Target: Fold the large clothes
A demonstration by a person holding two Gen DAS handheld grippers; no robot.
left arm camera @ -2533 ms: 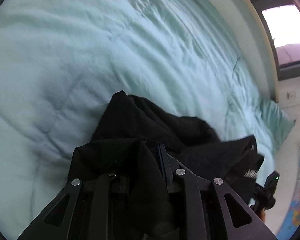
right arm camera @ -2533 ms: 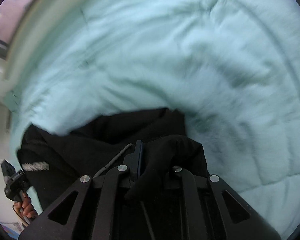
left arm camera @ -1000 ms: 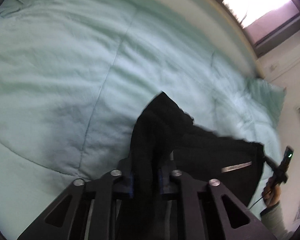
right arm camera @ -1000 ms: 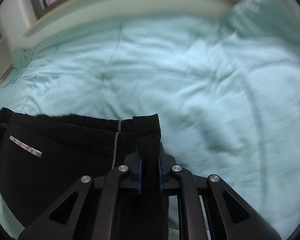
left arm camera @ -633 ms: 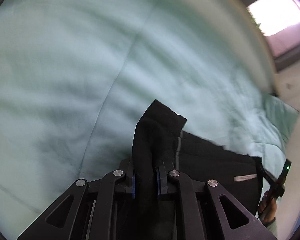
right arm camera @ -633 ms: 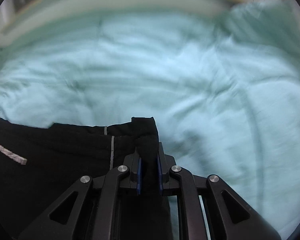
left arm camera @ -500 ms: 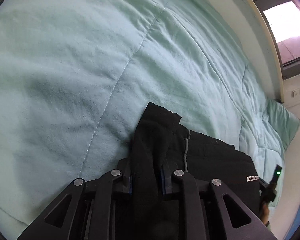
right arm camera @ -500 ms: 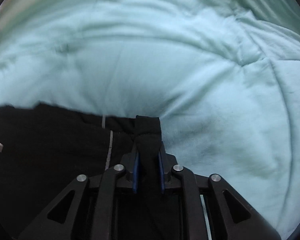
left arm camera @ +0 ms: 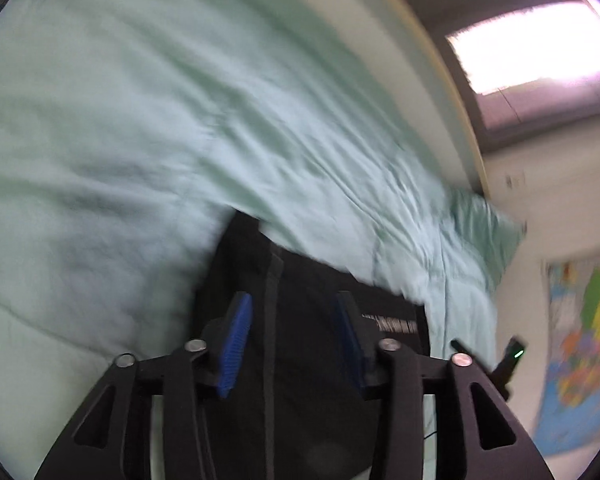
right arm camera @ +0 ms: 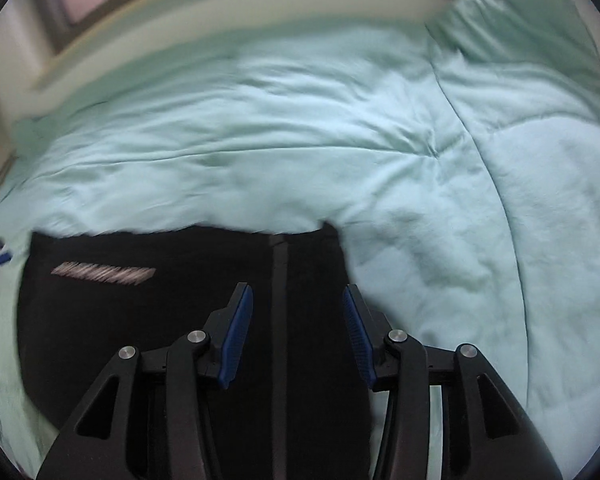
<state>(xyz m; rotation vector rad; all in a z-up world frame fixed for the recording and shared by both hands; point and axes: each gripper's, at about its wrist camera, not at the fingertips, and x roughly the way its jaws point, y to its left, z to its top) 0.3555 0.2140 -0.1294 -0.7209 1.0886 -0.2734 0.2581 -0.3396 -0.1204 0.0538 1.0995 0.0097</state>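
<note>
The black garment (right arm camera: 172, 320) was lying flat on the pale green comforter (right arm camera: 300, 140), near edge of the bed, with its far edge running pretty straight across. A grey seam or stripe (right arm camera: 278, 320) ran down it right between the right gripper's (right arm camera: 298, 336) blue pads (right arm camera: 236, 340). Looked to me like one fold was laid down already; how many layers were under there I couldn't tell, and it was still a wide rectangle, so I'd guess at least another fold or some smoothing was left.

Both sets of jaws were opening, pads clear of the cloth, so nothing grasped. The fabric just sat underneath. Same story for the left gripper (left arm camera: 294, 340), hovering over the garment's left end.

There was a whitish printed label (right arm camera: 104, 274) on the left part of the garment, also visible in the left view (left arm camera: 388, 322), but it was too blurred to read. A colourful poster, maybe a map (left arm camera: 580, 352), hung on the wall, unreadable too.
</note>
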